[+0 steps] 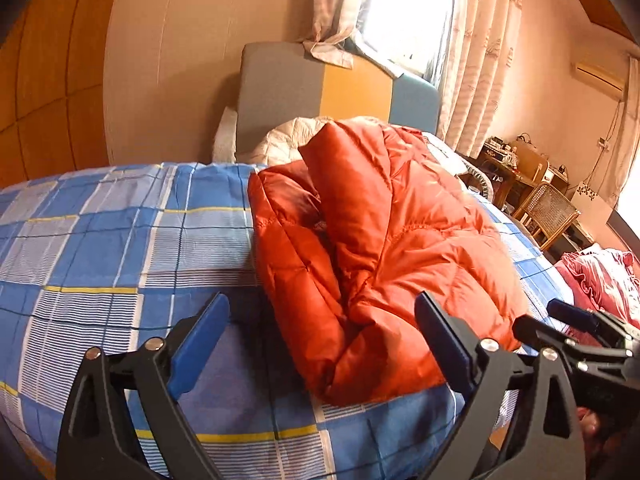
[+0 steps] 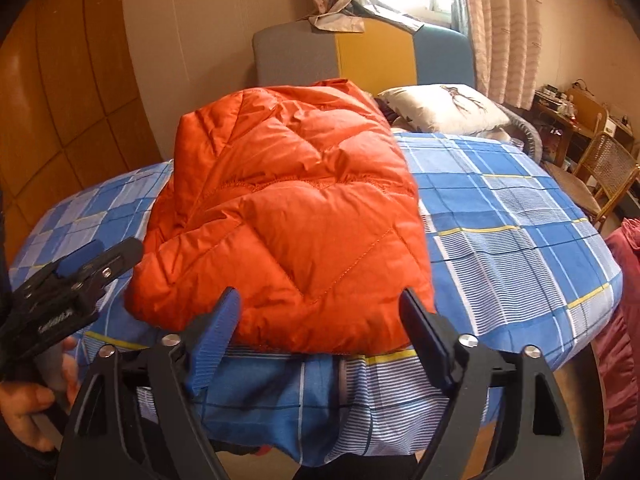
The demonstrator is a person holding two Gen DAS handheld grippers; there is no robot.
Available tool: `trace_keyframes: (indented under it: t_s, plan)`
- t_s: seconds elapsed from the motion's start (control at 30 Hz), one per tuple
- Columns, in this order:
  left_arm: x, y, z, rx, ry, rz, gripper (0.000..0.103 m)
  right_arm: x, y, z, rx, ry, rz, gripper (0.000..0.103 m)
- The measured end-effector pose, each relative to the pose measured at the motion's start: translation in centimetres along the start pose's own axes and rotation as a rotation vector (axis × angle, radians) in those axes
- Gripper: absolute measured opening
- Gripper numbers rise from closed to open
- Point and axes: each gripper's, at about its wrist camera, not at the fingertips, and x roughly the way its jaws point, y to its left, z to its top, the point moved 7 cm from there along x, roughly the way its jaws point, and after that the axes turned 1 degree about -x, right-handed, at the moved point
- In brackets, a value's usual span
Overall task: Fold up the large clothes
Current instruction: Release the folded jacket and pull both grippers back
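Note:
An orange quilted puffer jacket [image 1: 384, 240] lies folded in a thick bundle on a bed with a blue plaid sheet [image 1: 100, 248]. It also shows in the right wrist view [image 2: 288, 220]. My left gripper [image 1: 322, 336] is open and empty, just short of the jacket's near edge. My right gripper [image 2: 320, 328] is open and empty, its fingers straddling the jacket's near edge without touching it. The right gripper shows in the left wrist view [image 1: 576, 320], and the left gripper shows in the right wrist view [image 2: 100, 256], both beside the jacket.
A grey, yellow and blue headboard [image 2: 360, 52] stands at the far end under a curtained window. A white pillow [image 2: 444, 108] lies near it. A wicker chair [image 2: 604, 176] and a cluttered desk stand to the right. Red fabric [image 1: 600, 280] lies at the right edge.

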Motion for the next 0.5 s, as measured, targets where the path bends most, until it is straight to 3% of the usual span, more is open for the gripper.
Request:
trace_keyframes:
  t_s: [0.1, 0.13, 0.5]
  plan:
    - [-1.3, 0.0, -0.2, -0.006, -0.015, 0.014, 0.100, -0.9, -0.1, 0.0, 0.014, -0.013, -0.026, 0.084]
    - [-1.8, 0.0, -0.3, -0.009, -0.021, 0.023, 0.100, -1.2, -0.1, 0.0, 0.017, -0.019, -0.033, 0.089]
    - [-6.1, -0.2, -2.6, -0.005, -0.046, 0.085, 0.101, -4.6, 0.0, -0.5, 0.025, -0.110, -0.122, 0.100]
